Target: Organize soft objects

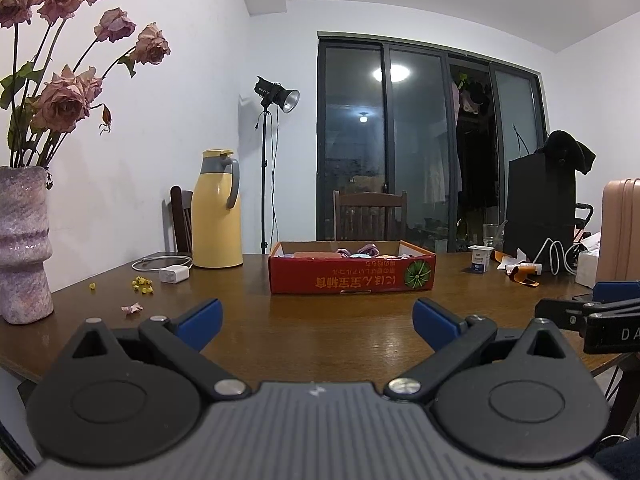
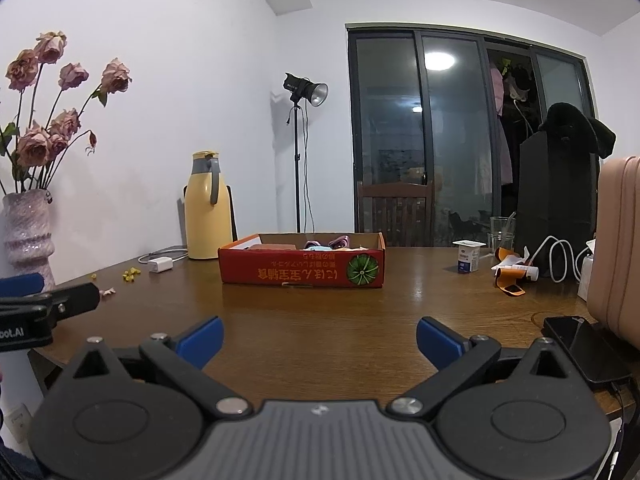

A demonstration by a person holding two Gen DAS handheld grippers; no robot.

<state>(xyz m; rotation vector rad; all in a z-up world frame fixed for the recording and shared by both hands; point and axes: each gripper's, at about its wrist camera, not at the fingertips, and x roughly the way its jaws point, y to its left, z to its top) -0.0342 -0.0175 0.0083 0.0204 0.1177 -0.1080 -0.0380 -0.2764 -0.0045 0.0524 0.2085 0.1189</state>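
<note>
Table (image 1: pixel 320 320): dark wood, carrying everything listed below; near edge lies under both tools.

Suitcase (image 2: pixel 616 240): pink, upright at the table's right edge.

Vase (image 1: pixel 24 240): mottled pink, holding dried roses, at the left edge.

Thermos jug (image 1: pixel 218 210): yellow with a grey handle, toward the far left corner, a white charger (image 1: pixel 174 275) and cable just beside it.

Red box (image 1: pixel 352 268): shallow cardboard tray, open top, standing near the middle of the far edge. Soft objects (image 1: pixel 362 251): pink, purple and pale blue fabric pieces lie inside it, only partly visible over the front wall; their number cannot be told.

Small clutter, far right corner: yoghurt pot (image 1: pixel 480 258), drinking glass (image 1: pixel 493 236), orange wrappers, white cable. A dark phone (image 2: pixel 584 346) lies at the near right edge.

Left tool (image 1: pixel 318 322): blue pads spread wide, nothing between them, hovering over the near edge. Right tool (image 2: pixel 320 340): likewise spread wide and empty, alongside the left one.

Progress, as a judgement: no loose soft item shows on the bare table, and some already sit in the box. Either gathering is finished or sorting within the box remains.
</note>
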